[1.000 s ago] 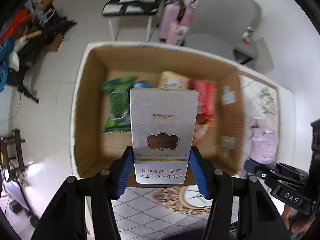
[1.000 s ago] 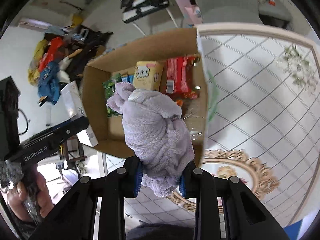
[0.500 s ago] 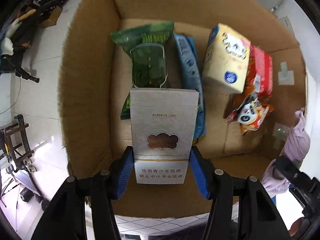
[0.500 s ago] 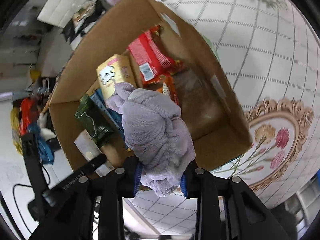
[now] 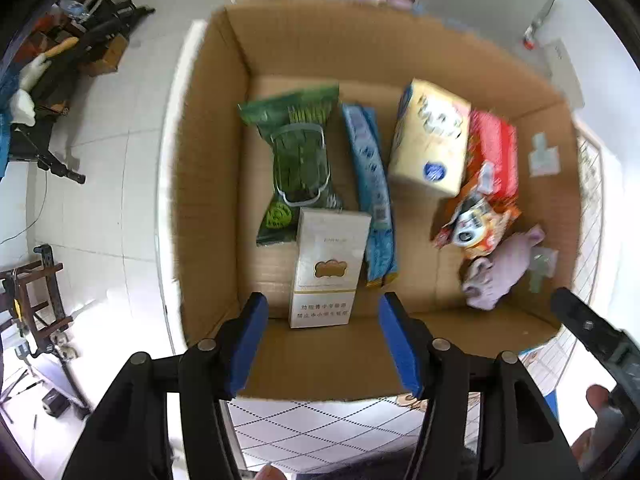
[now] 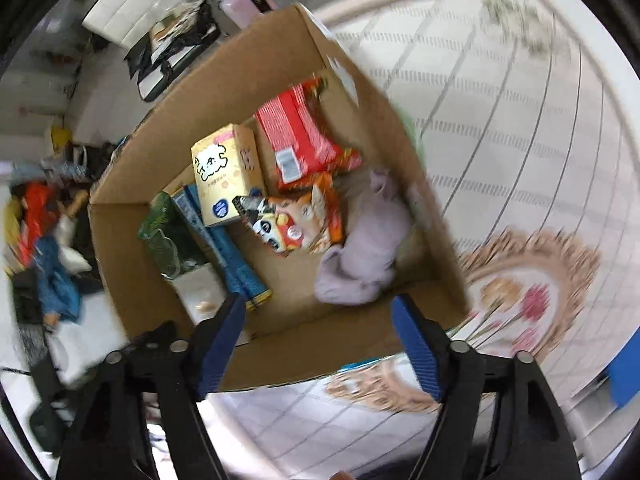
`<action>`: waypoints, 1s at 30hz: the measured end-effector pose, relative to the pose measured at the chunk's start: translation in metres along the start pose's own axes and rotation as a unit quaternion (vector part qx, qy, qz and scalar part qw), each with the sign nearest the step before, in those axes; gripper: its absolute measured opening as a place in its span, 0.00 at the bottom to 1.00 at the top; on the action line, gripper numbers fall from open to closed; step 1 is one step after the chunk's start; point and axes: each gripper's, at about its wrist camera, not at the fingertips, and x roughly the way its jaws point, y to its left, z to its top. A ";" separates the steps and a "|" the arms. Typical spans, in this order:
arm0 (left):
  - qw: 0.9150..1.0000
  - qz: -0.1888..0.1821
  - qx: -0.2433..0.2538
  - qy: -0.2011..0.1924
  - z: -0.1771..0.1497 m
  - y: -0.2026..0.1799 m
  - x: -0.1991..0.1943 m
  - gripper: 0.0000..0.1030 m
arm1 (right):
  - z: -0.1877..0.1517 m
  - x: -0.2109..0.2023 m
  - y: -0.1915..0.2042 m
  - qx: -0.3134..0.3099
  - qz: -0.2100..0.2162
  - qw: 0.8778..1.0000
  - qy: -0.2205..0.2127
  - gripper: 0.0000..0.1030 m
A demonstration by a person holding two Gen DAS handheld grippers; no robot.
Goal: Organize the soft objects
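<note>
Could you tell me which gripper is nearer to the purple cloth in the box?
Right. The right gripper hangs open just above the purple cloth; the left gripper is across the box, over the white carton.

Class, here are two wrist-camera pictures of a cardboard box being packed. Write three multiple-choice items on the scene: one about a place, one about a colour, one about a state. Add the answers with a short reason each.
1. Where does the purple towel lie?
A. on the tablecloth
B. inside the cardboard box
C. in the right gripper

2. What colour is the packet beside the green packet?
A. blue
B. black
C. pink

3. How is the left gripper?
A. shut on the white carton
B. shut on the towel
C. open

Answers: B, it rests on the box floor by the orange snack bag; A, the long blue packet lies alongside it; C, the fingers stand apart, clear of the carton.
</note>
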 end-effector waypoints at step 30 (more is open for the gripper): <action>0.986 0.033 -0.006 -0.165 -0.083 -0.029 -0.097 0.96 | -0.053 -0.083 0.010 -0.175 -0.084 0.975 -0.110 0.96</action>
